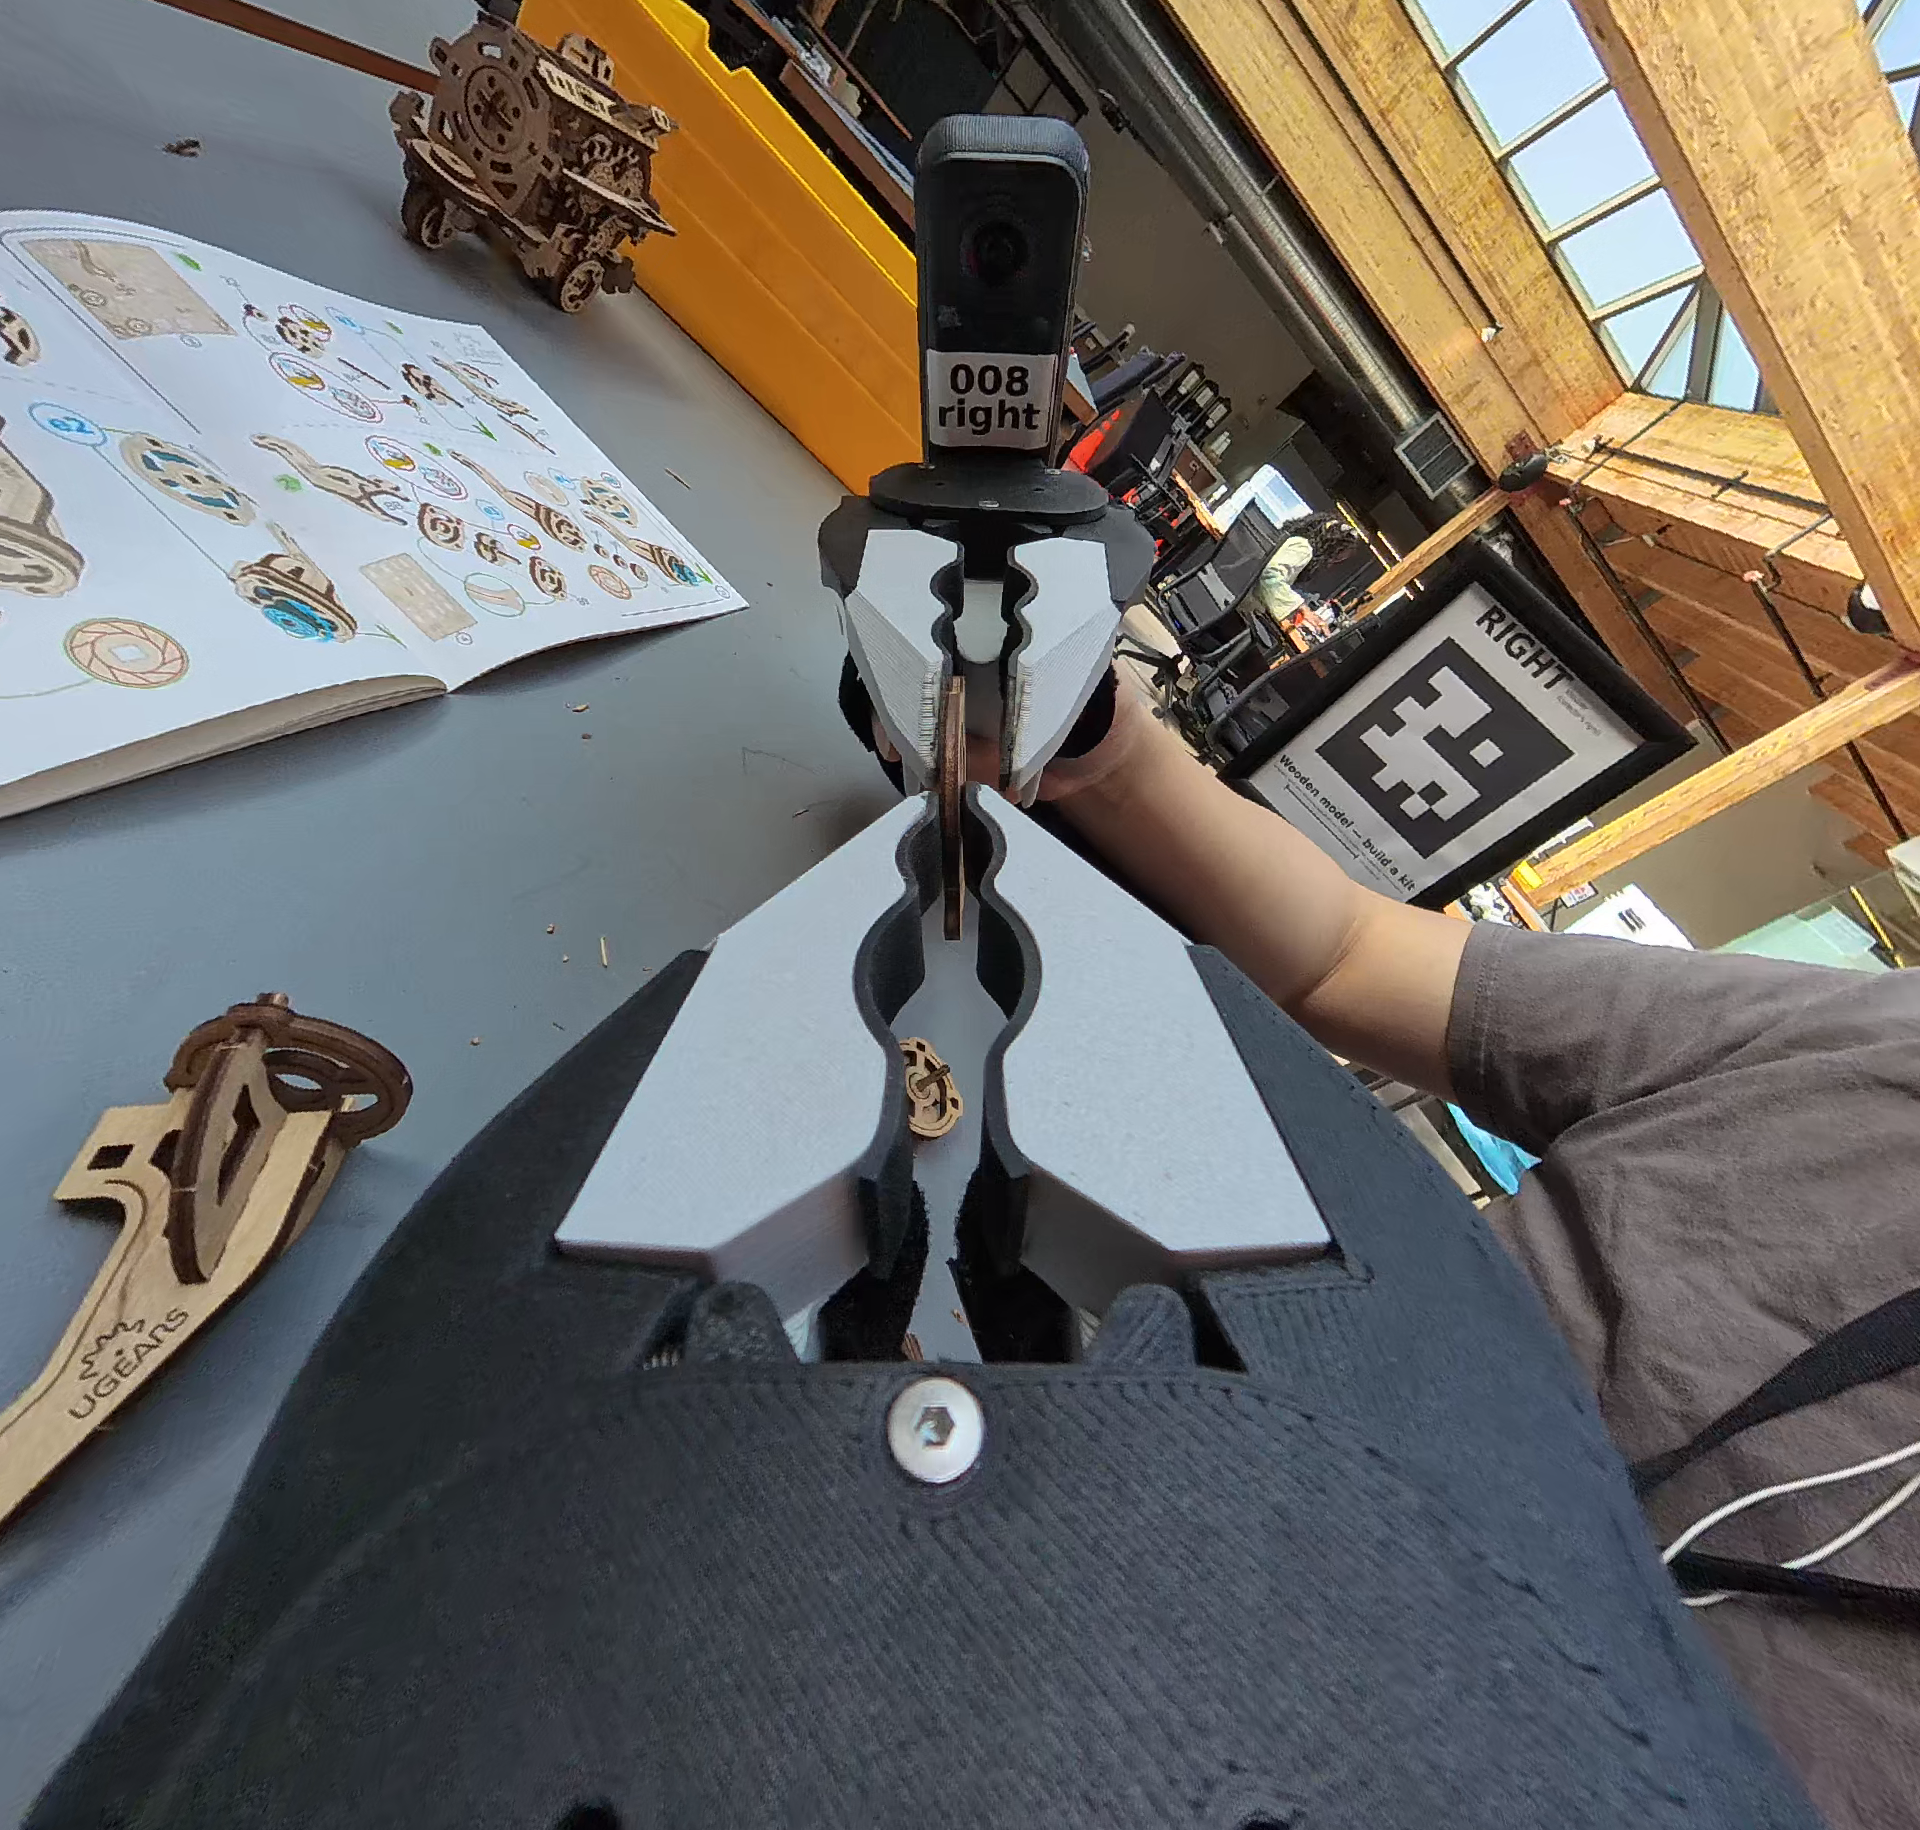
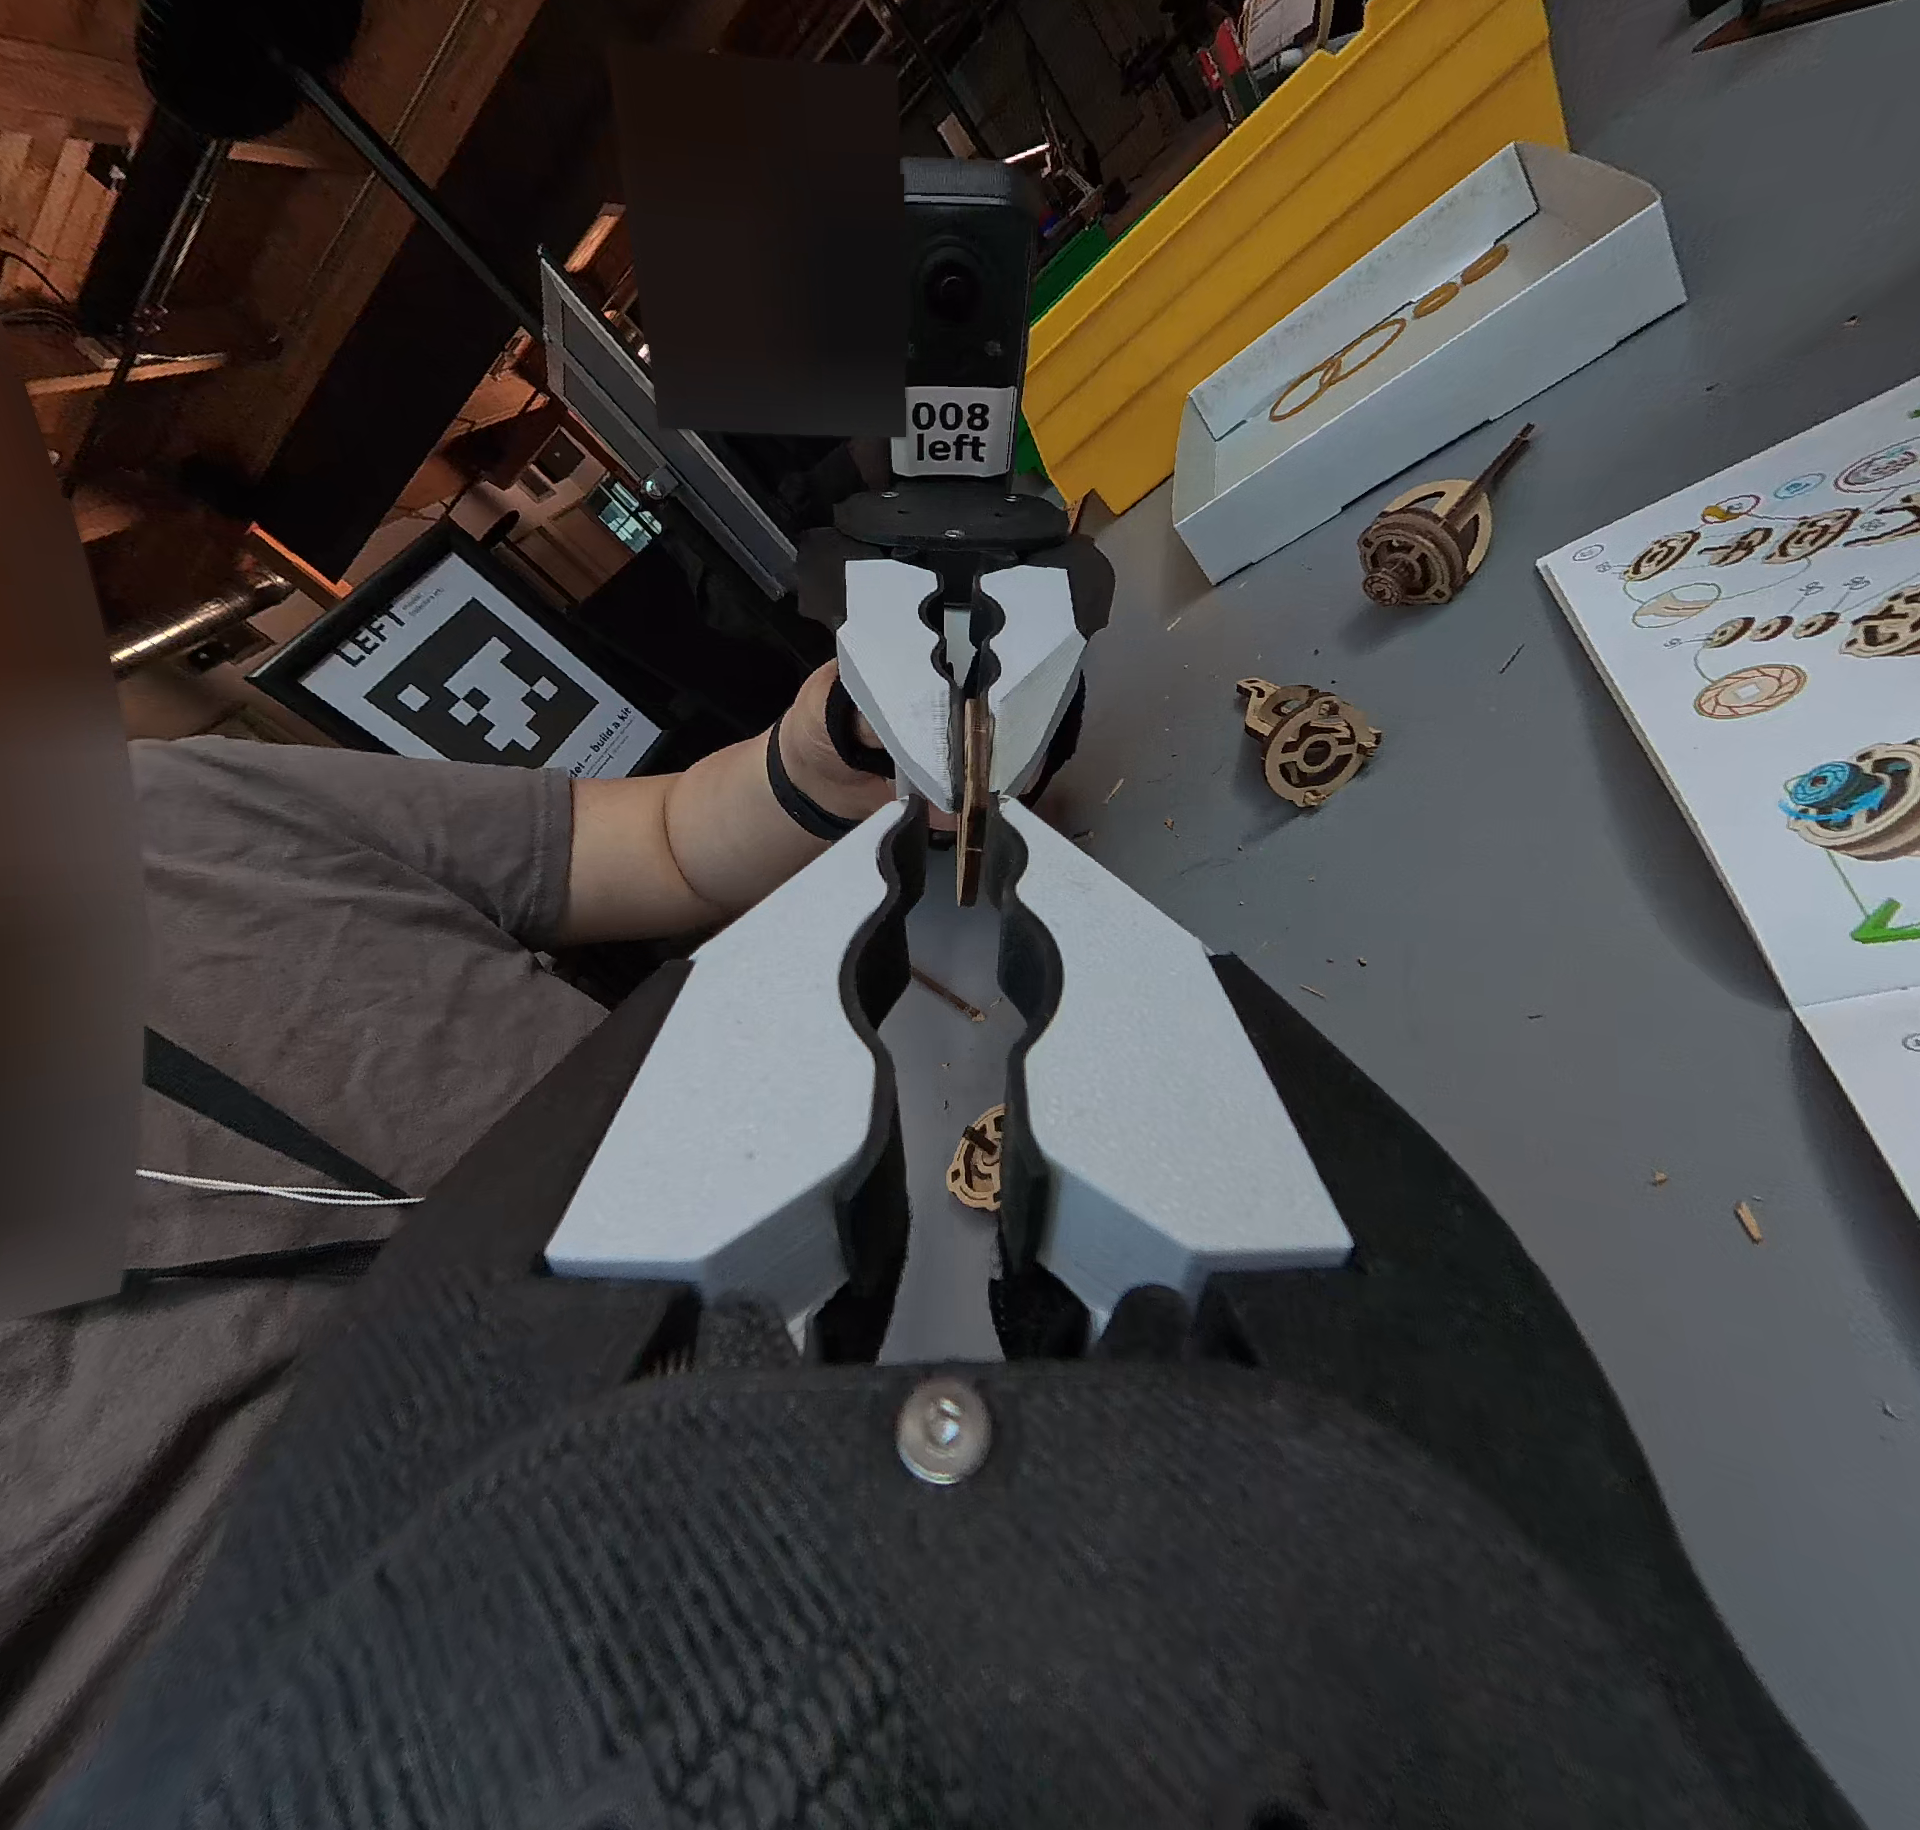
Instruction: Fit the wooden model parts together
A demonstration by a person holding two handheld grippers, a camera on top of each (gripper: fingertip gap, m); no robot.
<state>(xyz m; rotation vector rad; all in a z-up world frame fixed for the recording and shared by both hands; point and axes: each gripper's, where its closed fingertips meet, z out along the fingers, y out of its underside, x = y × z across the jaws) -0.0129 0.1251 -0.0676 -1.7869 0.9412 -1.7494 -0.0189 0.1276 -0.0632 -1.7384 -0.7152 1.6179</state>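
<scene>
A thin round wooden disc (image 1: 951,845) is held edge-on in the air between my two grippers, which face each other tip to tip. My left gripper (image 1: 953,801) is shut on one edge of the disc. My right gripper (image 2: 961,812) stands around the disc's (image 2: 975,824) other edge, jaws slightly apart, the disc against one finger. The right gripper also shows in the left wrist view (image 1: 971,752), and the left gripper in the right wrist view (image 2: 968,757). A small wooden gear (image 1: 928,1089) lies on the grey table below, also seen in the right wrist view (image 2: 977,1157).
An open instruction booklet (image 1: 312,481), an assembled wooden model (image 1: 530,159) and a flat wooden piece with rings (image 1: 208,1188) lie on the table. A yellow bin (image 2: 1299,201), a white box (image 2: 1226,523), a wooden hub with a shaft (image 2: 1423,533) and a small wooden assembly (image 2: 1309,741) are nearby. My two grippers' fingertips are within a few centimetres of each other.
</scene>
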